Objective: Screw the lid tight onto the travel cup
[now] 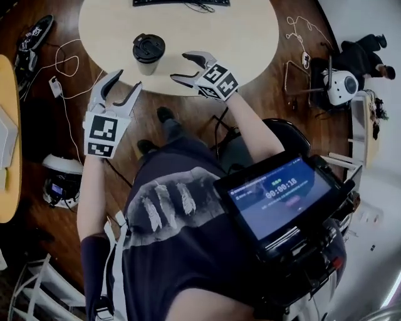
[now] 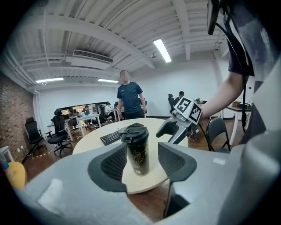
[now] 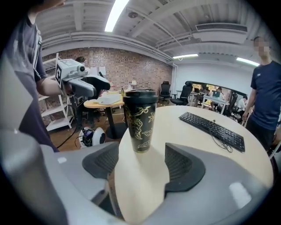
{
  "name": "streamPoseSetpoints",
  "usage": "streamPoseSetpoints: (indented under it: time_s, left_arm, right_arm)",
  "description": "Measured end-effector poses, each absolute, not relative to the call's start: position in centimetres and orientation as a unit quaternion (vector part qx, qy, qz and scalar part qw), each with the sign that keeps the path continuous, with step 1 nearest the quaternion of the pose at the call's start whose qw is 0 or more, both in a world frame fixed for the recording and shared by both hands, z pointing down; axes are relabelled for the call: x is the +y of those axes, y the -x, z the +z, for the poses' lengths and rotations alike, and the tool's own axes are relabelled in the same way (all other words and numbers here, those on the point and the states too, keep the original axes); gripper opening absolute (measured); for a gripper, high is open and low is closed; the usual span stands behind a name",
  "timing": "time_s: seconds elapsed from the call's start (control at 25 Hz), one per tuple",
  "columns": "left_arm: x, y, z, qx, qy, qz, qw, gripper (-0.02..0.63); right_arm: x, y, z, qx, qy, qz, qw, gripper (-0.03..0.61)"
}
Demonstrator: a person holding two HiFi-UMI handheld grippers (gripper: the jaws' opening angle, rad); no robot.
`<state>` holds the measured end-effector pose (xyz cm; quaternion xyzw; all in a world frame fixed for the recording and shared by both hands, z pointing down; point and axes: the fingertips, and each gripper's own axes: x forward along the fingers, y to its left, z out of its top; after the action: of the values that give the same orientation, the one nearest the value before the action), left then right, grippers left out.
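Tablet (image 1: pixel 282 194) at the person's chest fills the head view's lower right, its near corner cut off by dark gear. Ahead of it, the left gripper (image 1: pixel 127 80) hangs off the table (image 1: pixel 213 31) edge, jaws apart and empty. The right gripper (image 1: pixel 180 66) reaches over the rim from the other side, jaws also spread, pads on nothing. Between the two, clear of both, the cup (image 1: pixel 148 51) stands upright close to the near edge, long axis vertical, black lid (image 1: pixel 148 45) on top. Whether the lid is screwed home cannot be made out. Bare tabletop lies open around and behind it. A keyboard (image 1: pixel 182 2) at the far side is cut off by the frame. Beyond the table stands a person (image 2: pixel 129 99).
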<state>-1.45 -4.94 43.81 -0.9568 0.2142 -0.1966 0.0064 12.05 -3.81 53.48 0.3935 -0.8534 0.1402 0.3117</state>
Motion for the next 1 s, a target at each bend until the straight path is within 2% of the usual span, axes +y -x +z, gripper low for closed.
streamPoseSetpoints:
  time_s: [0.04,0.12,0.16,0.2,0.28,0.76,1.0]
  left_arm:
    - [-4.5,2.2,43.8,0.217,0.956,-0.196,0.003,0.227]
    - [-4.0,3.7,43.5,0.232,0.953,-0.195,0.002,0.214]
    - [-4.1,4.4,43.0,0.246,0.95,-0.192,0.004,0.133]
    - [-4.2,5.1,42.4,0.263,0.946,-0.188,0.008,0.024]
    - [-4.5,5.9,40.9,0.294,0.939,-0.181,0.017,0.002]
    - [-0.8,0.6,34.8,0.322,0.933,-0.156,0.045,0.002]
    - [1.6,-4.3,34.4,0.317,0.932,-0.168,0.053,0.002]
  right_arm:
    - [-3.1,-12.5,53.0,-0.85,-0.402,0.136,0.311,0.325]
    - [-2.0,-13.2,51.7,-0.846,-0.418,0.128,0.306,0.256]
    - [-1.6,-13.4,51.0,-0.846,-0.424,0.125,0.298,0.213]
    - [-1.3,-13.5,50.2,-0.846,-0.431,0.123,0.288,0.17]
    - [-1.1,-13.5,48.6,-0.85,-0.438,0.121,0.268,0.007]
    - [1.2,-11.2,39.0,-0.917,-0.36,0.048,0.166,0.006]
    - [4.3,-14.6,35.2,-0.929,-0.346,0.017,0.127,0.006]
